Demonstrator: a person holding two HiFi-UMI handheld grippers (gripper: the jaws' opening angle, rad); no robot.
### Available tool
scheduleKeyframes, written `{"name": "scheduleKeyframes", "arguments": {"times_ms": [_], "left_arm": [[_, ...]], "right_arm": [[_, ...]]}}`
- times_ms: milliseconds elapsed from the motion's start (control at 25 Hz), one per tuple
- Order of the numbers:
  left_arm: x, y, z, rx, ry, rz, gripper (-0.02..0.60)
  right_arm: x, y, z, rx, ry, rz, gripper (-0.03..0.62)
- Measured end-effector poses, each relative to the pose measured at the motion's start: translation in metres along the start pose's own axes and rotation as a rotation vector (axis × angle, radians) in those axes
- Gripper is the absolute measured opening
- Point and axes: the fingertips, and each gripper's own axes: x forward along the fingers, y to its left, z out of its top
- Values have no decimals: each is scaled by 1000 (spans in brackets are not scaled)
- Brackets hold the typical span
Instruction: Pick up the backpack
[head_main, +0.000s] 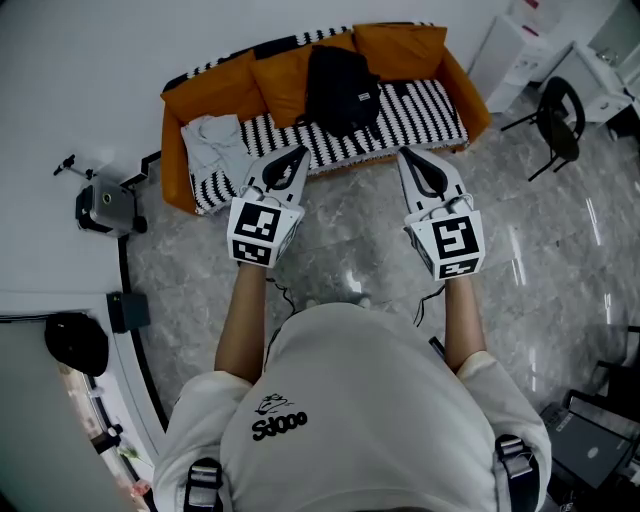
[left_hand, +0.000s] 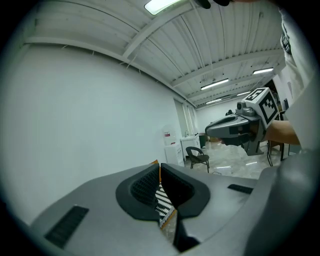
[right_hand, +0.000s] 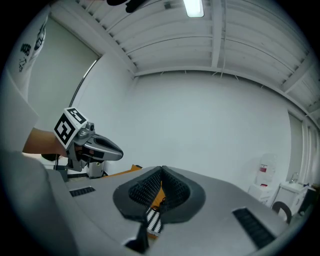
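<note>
The black backpack (head_main: 340, 88) leans upright against the back cushions of an orange sofa (head_main: 180, 150) with a black-and-white striped seat cover. It shows only in the head view. My left gripper (head_main: 298, 153) and right gripper (head_main: 407, 155) hover side by side over the floor just short of the sofa's front edge, both pointing at it. Each is shut with nothing between its jaws. In the left gripper view the jaws (left_hand: 159, 169) meet, with a sliver of striped cover (left_hand: 163, 201) showing through the gap below. The right gripper (right_hand: 160, 172) likewise has its pads together.
A pale crumpled cloth (head_main: 216, 142) lies on the sofa's left end. A black chair (head_main: 557, 118) and white cabinets (head_main: 522, 48) stand at the right. A small device on a stand (head_main: 106, 206) sits on the floor at the left. The floor is glossy grey tile.
</note>
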Motion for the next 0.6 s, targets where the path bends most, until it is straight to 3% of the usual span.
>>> {"name": "scheduleKeyframes", "arguments": {"times_ms": [600], "left_arm": [[-12,-1,-8,-12,15,-17,28]], "right_arm": [[6,6,-5,72,22,24,34]]}}
